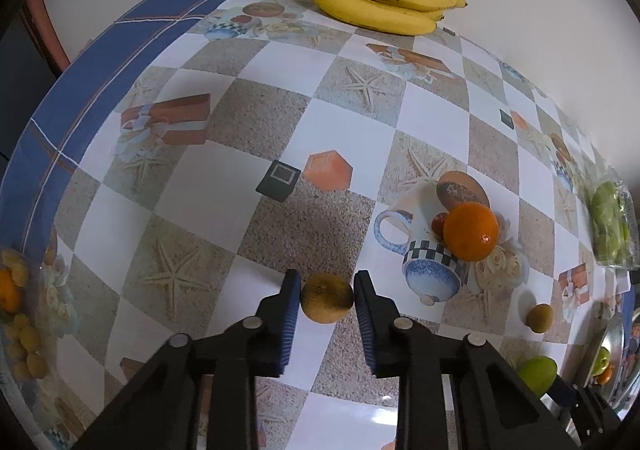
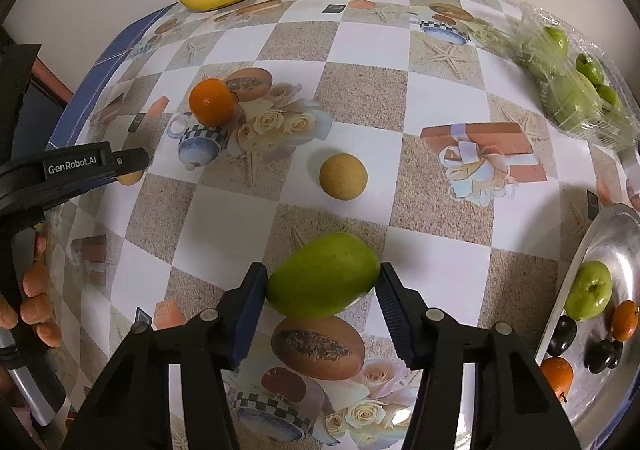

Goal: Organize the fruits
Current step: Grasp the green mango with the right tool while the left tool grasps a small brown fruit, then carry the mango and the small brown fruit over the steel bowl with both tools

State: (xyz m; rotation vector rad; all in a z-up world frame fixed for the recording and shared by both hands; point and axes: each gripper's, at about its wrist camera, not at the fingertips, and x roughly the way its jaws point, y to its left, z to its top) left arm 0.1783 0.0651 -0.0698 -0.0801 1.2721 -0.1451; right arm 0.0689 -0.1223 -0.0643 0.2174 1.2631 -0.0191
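While both grippers clamp fruit, sorting goes on.
Left gripper pinches a small firm brown fruit; right gripper squeezes the smooth, slippery green mango near the tray.

Glossy, smooth printed tablecloth, catching glare. Shiny metal tray, mirror-bright. Crinkly clear plastic wrap over green fruit. Matt, rough-skinned brown fruit; smooth, waxy green mango; glossy orange. Ribbed blue pads, matt black plastic arms.
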